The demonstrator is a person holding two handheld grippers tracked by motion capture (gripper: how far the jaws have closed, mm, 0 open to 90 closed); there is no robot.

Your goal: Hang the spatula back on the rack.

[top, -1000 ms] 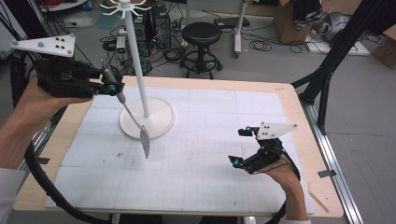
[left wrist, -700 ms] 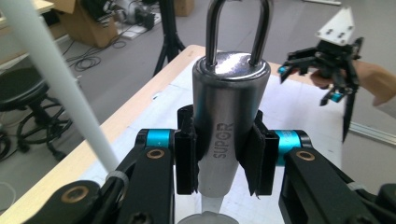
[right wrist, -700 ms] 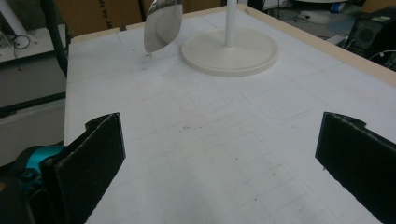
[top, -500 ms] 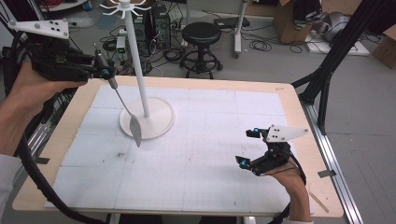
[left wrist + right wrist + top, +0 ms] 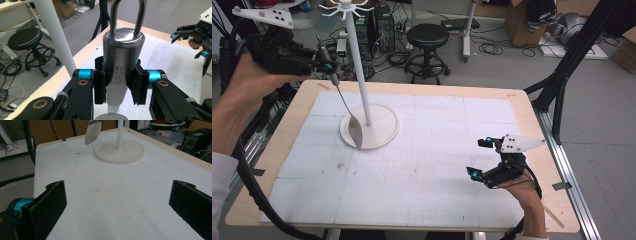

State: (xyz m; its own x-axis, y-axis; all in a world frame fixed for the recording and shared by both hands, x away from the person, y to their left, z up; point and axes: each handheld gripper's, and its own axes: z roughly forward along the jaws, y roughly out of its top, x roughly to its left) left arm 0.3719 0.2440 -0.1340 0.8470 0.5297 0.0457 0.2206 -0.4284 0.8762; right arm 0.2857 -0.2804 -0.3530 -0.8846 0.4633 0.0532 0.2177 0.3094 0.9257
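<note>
Left tongs clamped on spoon handle, lifted toward 11 o'clock since earlier (bowl now hanging over stand base). Right tongs gaping empty, unmoved at worktop 4 o'clock.

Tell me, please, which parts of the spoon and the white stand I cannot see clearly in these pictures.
- Spoon: in the left gripper view the left hand-held gripper covers the handle's lower part, and the bowl is cut by the bottom edge.
- Spoon bowl, right gripper view: top edge cuts it.
- Stand: its top hooks are too small in the high view; whether the spoon's loop has reached one is unclear.
</note>
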